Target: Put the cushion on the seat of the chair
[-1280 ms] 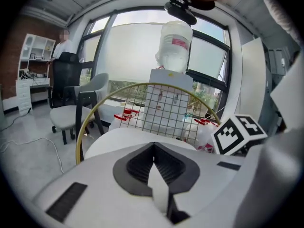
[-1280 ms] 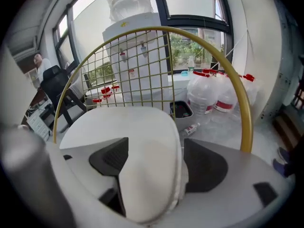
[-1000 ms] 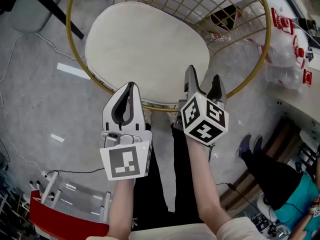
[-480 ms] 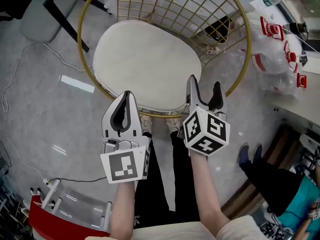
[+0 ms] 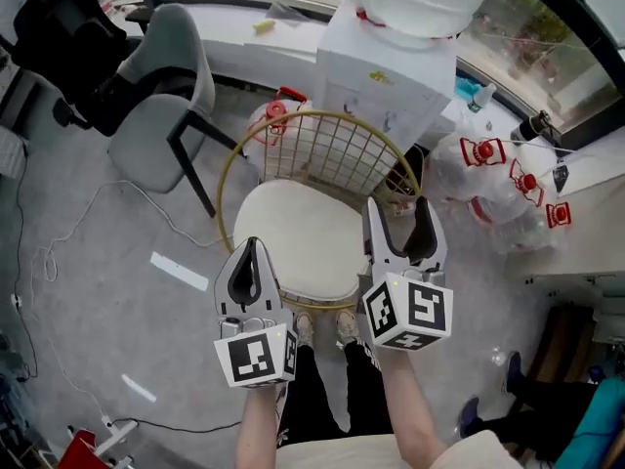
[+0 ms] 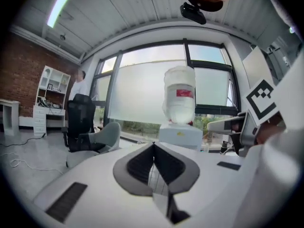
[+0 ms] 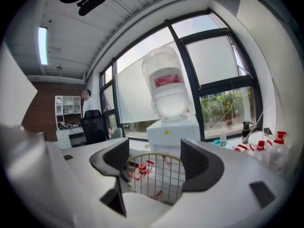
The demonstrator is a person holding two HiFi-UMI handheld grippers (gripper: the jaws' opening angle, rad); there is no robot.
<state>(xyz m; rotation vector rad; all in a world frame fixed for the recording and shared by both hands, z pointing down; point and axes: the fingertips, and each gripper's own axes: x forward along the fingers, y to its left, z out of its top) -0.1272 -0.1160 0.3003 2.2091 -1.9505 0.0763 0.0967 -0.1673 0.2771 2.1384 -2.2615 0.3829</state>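
Note:
A white oval cushion (image 5: 291, 237) lies flat on the seat of the gold wire chair (image 5: 337, 149), which stands right in front of the person. My left gripper (image 5: 252, 247) hovers over the cushion's near left edge, jaws shut with nothing between them; its own view shows the tips (image 6: 153, 146) pressed together. My right gripper (image 5: 401, 211) hangs by the chair's right rim, open and empty. Between its jaws (image 7: 154, 158) the chair's wire back (image 7: 160, 175) shows. Neither gripper touches the cushion.
A water dispenser (image 5: 391, 62) with a big bottle stands behind the chair. Several water jugs (image 5: 498, 184) lie at the right. A grey chair (image 5: 161, 106) and a black office chair (image 5: 59, 37) stand at the left. A cable (image 5: 68, 233) runs across the grey floor.
The head view has pulled back and tilted up, so the chair looks smaller and farther off. Both grippers have lifted away from the cushion's near edge. Their jaws are as before.

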